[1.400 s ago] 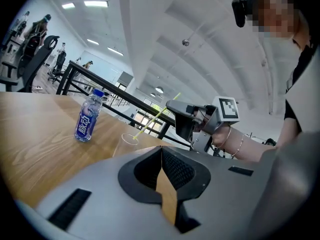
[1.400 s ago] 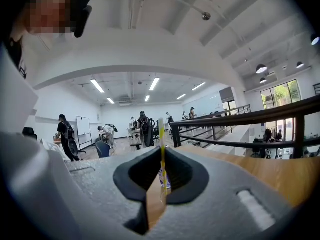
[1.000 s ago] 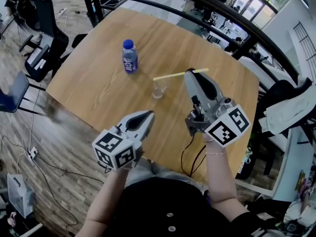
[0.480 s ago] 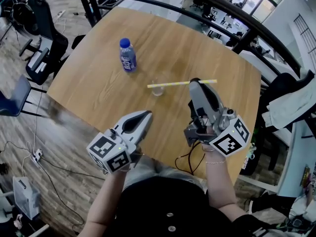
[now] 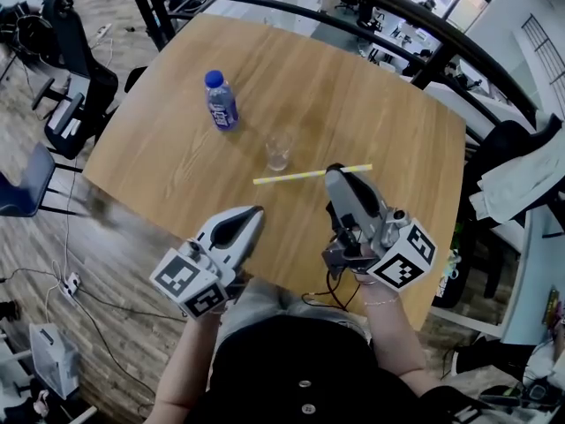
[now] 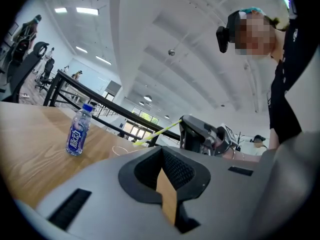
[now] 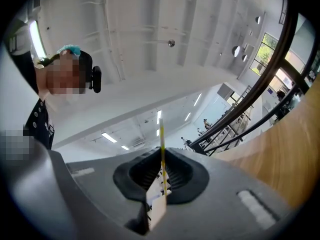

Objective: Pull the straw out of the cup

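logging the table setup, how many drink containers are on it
2. A blue-capped bottle stands toward the table's far left; a clear cup stands near its middle, just beyond the straw held by the right gripper. None looks hidden.

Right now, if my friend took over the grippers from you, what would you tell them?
Right gripper: shut on the yellow straw, pinching it near one end and holding it about level over the table.
Left gripper: jaws together, nothing in them, low near the table's close edge.
Things: the clear cup stands upright mid-table with no straw in it. The water bottle stands beyond it to the left.
Done: the straw is out of the cup.
Left: probably just set the straw down on bare table, away from the cup.
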